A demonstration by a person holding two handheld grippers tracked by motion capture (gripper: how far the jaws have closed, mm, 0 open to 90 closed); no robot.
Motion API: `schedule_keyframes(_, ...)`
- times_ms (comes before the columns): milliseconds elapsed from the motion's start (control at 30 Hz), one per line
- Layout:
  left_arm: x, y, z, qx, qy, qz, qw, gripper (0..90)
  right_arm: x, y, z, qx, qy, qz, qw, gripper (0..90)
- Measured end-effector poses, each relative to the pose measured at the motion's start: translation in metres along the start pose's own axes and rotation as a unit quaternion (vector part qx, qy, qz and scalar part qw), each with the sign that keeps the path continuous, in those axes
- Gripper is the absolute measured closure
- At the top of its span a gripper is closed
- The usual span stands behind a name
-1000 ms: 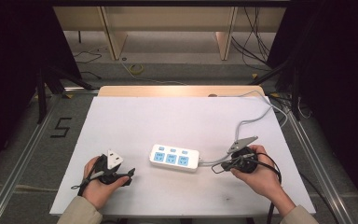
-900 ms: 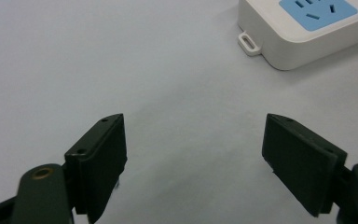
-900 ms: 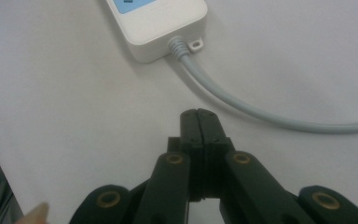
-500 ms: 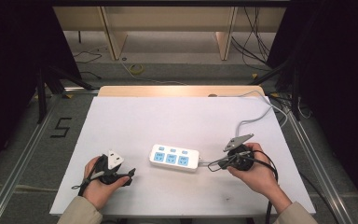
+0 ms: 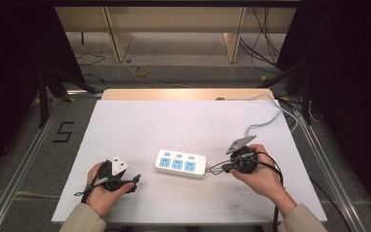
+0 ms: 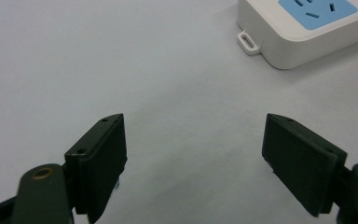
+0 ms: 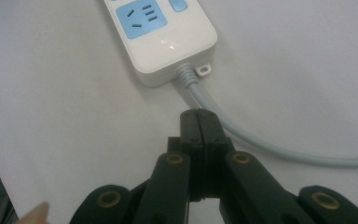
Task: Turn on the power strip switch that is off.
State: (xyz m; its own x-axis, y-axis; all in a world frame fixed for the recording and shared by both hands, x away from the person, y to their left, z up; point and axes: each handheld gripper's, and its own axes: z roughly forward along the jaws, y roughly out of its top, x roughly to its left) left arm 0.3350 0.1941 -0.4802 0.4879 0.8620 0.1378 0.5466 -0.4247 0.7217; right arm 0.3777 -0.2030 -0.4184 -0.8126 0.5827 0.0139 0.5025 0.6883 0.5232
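Lying near the white table's (image 5: 125, 121) front edge, the power strip (image 5: 181, 163) looks rigid, light and smooth; its long sides likely offer the surest hold. The left gripper (image 6: 193, 154) rests with jaws apart, the right gripper (image 7: 199, 122) with jaws together beside the pliant cable (image 7: 242, 140). Bare tabletop extends behind.

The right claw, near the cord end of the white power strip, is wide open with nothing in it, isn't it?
Not open: the right gripper view shows the right claw shut, its jaws pressed together and empty, just short of the power strip where its cord comes out.
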Motion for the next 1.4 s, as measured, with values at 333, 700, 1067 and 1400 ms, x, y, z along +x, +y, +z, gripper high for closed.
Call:
schedule_keyframes(333, 0.000, 0.000, 0.000, 0.000, 0.000, 0.000, 1.0000, 21.8, 0.000, 0.011, 0.002, 0.005, 0.001, -0.006, 1.0000, 90.0)
schedule_keyframes(700, 0.000, 0.000, 0.000, -0.001, 0.000, -0.001, 1.0000, 21.8, 0.000, 0.024, 0.003, 0.016, 0.004, -0.016, 0.9997, 90.0)
schedule_keyframes(1067, 0.000, 0.000, 0.000, 0.001, 0.000, 0.001, 1.0000, 21.8, -0.002, 0.033, 0.006, 0.025, 0.004, -0.022, 0.9994, 90.0)
schedule_keyframes(1400, 0.000, 0.000, 0.001, 0.000, 0.000, 0.002, 1.0000, 21.8, -0.003, 0.040, 0.008, 0.033, 0.003, -0.027, 0.9991, 90.0)
